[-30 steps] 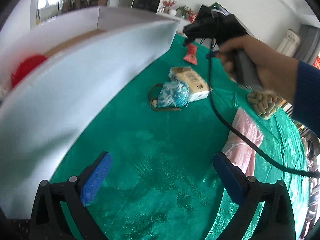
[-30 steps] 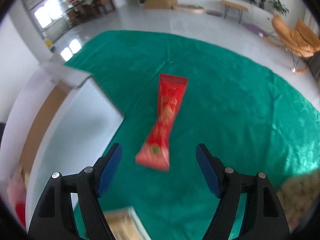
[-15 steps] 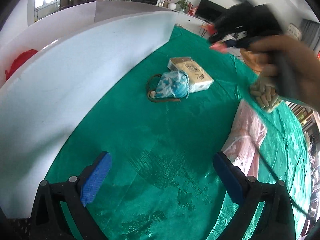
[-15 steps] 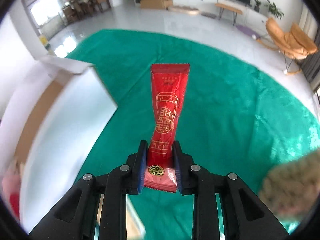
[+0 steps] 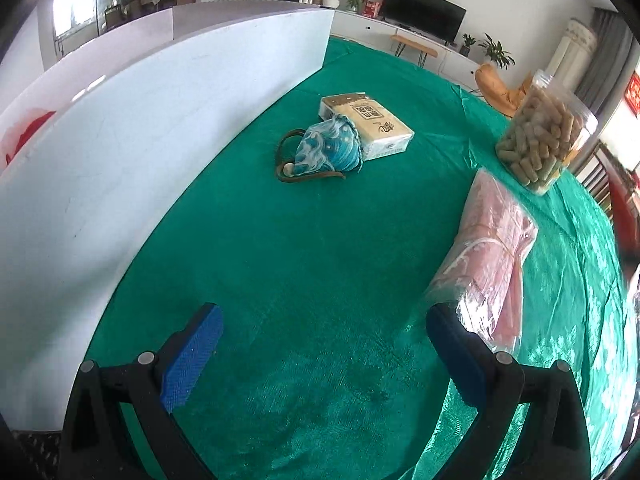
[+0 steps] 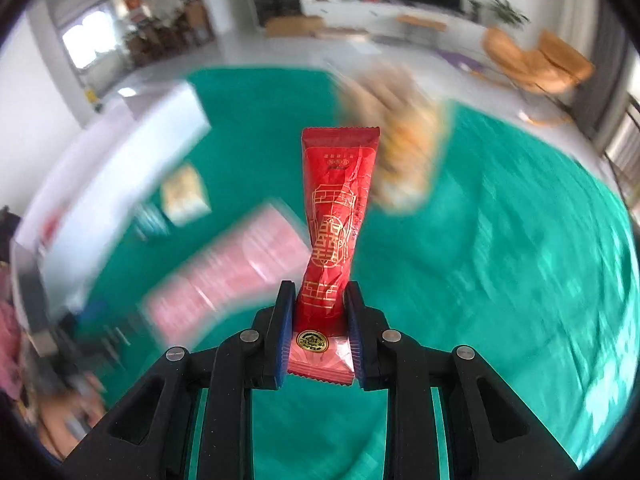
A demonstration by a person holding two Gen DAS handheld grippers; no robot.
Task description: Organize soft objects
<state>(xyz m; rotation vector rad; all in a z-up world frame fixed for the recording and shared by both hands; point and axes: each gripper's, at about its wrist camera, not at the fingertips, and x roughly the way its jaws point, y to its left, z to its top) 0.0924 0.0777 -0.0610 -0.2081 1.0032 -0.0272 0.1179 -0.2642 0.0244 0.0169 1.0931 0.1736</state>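
One green cloth (image 5: 320,264) covers the table under both grippers. One white box (image 5: 132,152) stands along the left of the left gripper (image 5: 326,354), its long wall close beside the left pad; something red (image 5: 24,140) shows over its rim. One pink bag (image 5: 492,264) lies just ahead of the right pad. One jar (image 5: 544,140) of tan pellets stands beyond the bag, ahead and to the right. One tissue pack (image 5: 366,126) lies well ahead, with one blue pouch (image 5: 328,152) leaning against its near edge. The left gripper hangs released, jaws wide over bare cloth, nothing between them. The right gripper (image 6: 320,340) is clenched on one red sachet (image 6: 336,216), held by its lower end above the cloth, the rest sticking forward. Behind it everything is blurred.
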